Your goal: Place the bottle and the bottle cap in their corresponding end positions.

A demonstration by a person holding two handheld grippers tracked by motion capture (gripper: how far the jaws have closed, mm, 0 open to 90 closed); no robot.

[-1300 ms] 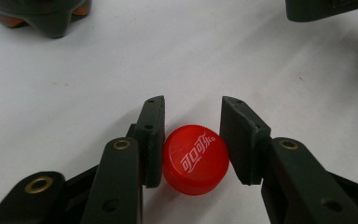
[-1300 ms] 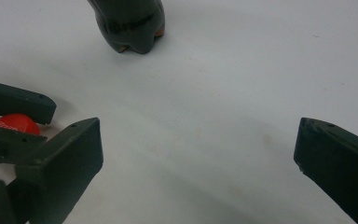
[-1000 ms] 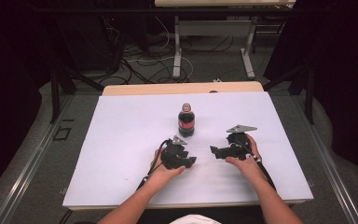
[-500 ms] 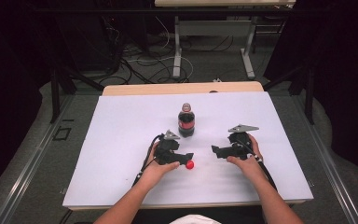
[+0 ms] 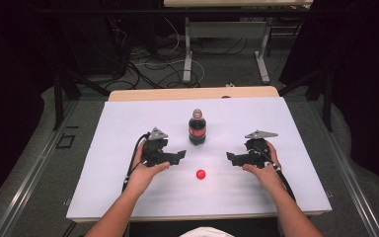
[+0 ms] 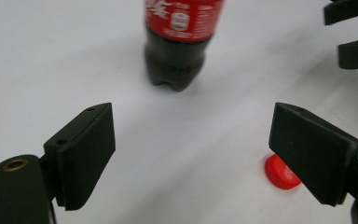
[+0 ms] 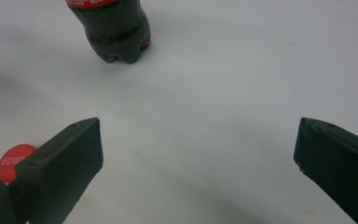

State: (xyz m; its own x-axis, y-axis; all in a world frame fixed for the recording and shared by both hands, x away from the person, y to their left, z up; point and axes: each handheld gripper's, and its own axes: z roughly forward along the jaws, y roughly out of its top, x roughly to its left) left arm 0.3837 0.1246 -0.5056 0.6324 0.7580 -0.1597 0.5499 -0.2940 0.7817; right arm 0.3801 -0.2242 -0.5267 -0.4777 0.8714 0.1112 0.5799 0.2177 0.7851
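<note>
- Left gripper (image 5: 179, 155) is standing with its jaws spread wide and nothing between them; they have just been opening, and the red cap (image 5: 201, 174) is lying free on the white table (image 5: 103, 148), just ahead of the jaw tips and a little toward the person.
- Seen along that gripper's own jaws, the cap (image 6: 282, 171) is peeking out beside the right-hand jaw, flat on the table, apart from both pads — it reads as set down on purpose, off the bottle.
- Cola bottle (image 5: 197, 128) is standing upright and uncapped just beyond the left gripper's tips, between the two grippers and farther from the person.
- Right gripper (image 5: 231, 158) is also gaping, holding nothing, its jaws pointing across toward the cap, which is near its tips; the bottle (image 7: 113, 28) is sitting ahead of it and to one side.
- Both of the person's hands are wrapping the gripper bodies from behind, forearms reaching in low over the table's near edge, jaws aimed inward at each other, roughly level.
</note>
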